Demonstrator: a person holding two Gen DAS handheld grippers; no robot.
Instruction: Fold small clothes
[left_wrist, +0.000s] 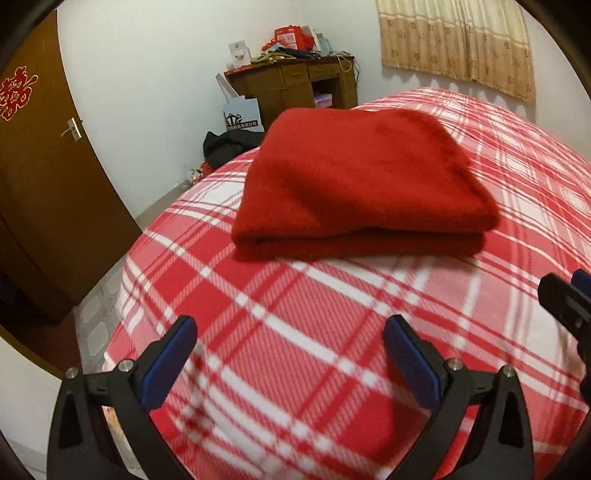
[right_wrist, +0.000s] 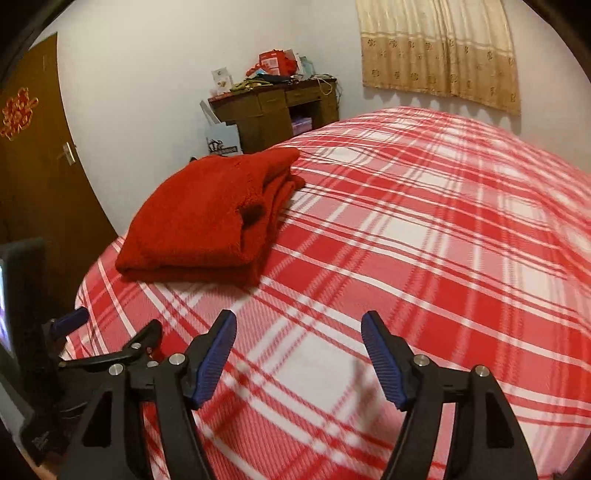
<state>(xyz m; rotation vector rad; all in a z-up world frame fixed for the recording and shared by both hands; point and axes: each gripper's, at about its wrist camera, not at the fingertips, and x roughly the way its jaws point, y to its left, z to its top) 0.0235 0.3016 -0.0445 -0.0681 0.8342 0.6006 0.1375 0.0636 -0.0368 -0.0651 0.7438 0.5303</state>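
Observation:
A red fleece garment (left_wrist: 354, 181) lies folded into a thick rectangle on the red and white plaid bed (left_wrist: 295, 332). In the right wrist view the garment (right_wrist: 207, 221) sits at the bed's left side. My left gripper (left_wrist: 290, 325) is open and empty, held above the bed short of the garment's near edge. My right gripper (right_wrist: 299, 321) is open and empty, to the right of the garment and apart from it. The right gripper's tip shows at the right edge of the left wrist view (left_wrist: 565, 299). The left gripper shows at the lower left of the right wrist view (right_wrist: 107, 339).
A cluttered wooden desk (left_wrist: 295, 81) stands by the far wall, with a paper bag (left_wrist: 242, 114) and dark clothes (left_wrist: 225, 144) on the floor beside it. A brown door (left_wrist: 40, 177) is at the left. A beige curtain (left_wrist: 458, 44) hangs behind the bed.

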